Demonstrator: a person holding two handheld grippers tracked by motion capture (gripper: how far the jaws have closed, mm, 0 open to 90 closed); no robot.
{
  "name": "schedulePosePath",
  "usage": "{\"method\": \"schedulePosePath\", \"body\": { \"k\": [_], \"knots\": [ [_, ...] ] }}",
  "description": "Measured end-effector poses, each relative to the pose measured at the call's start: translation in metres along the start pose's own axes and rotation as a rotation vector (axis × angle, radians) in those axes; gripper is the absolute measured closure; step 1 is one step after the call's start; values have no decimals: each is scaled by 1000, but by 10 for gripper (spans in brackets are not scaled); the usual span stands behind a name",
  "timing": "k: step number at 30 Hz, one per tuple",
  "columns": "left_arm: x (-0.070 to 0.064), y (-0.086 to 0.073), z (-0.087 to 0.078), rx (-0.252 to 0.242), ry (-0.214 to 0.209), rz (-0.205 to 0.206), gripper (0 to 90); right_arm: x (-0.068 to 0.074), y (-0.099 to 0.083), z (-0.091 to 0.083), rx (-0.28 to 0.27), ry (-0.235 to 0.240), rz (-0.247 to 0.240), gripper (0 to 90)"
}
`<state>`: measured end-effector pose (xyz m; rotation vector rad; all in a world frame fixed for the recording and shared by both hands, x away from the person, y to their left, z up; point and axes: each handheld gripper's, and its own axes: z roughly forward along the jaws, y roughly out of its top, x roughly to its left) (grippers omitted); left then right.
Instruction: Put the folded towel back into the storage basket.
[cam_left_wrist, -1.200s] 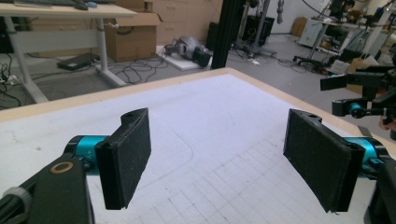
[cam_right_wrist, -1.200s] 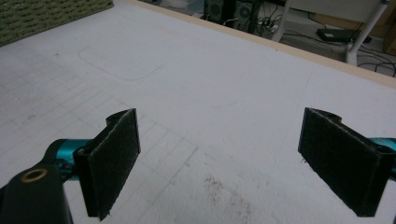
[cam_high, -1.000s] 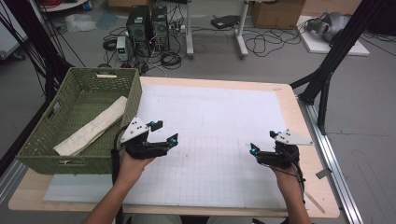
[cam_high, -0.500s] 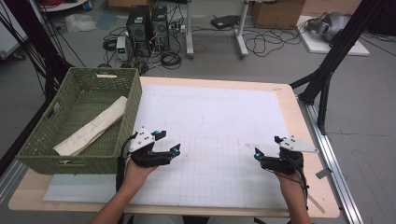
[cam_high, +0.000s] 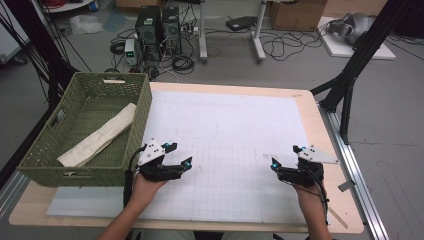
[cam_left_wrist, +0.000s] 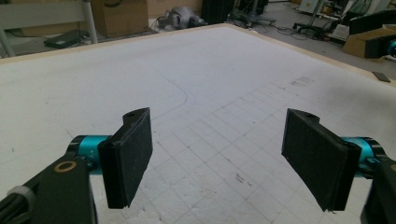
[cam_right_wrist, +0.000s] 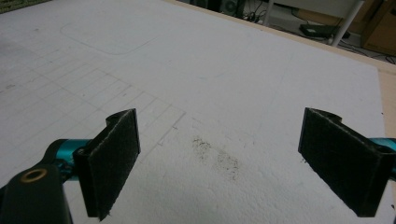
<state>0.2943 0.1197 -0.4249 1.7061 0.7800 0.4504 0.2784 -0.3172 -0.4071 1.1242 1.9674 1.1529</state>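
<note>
The left hand-held gripper (cam_high: 177, 156) sits low over the near left part of the light wooden surface (cam_high: 330, 130), above the white gridded sheet (cam_high: 235, 125) that covers most of it. In the left gripper view its two black padded jaws stand wide apart with nothing between them; only bare sheet with printed grid lines and a curved pencilled line shows in the gap. State: released, empty.

The right hand-held gripper (cam_high: 285, 156) sits low over the near right part of the same sheet, well apart from the left one. In the right gripper view its jaws likewise stand wide apart, with bare sheet and a faint dark smudge (cam_right_wrist: 217, 156) between them. State: released, empty.

Each unit is held by a hand entering from the near edge, and a grey three-cornered plate tops each one.

The nearest item is a long off-white folded cloth (cam_high: 97, 136), lying diagonally inside the green woven plastic basket (cam_high: 142, 107) at the left edge of the surface. The basket stands just beside the left hand-held gripper; whether they touch cannot be determined. The cloth is clear of both hand-held grippers.

Beyond the far edge, on the floor, stand dark computer towers (cam_high: 157, 27) among loose cables.
</note>
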Motion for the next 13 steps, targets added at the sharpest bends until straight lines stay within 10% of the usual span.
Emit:
{"method": "schedulePosePath", "body": {
  "k": [13],
  "knots": [
    [3, -1, 0, 2, 14, -8, 249, 1, 0, 4, 6, 11, 2, 121]
  ]
}}
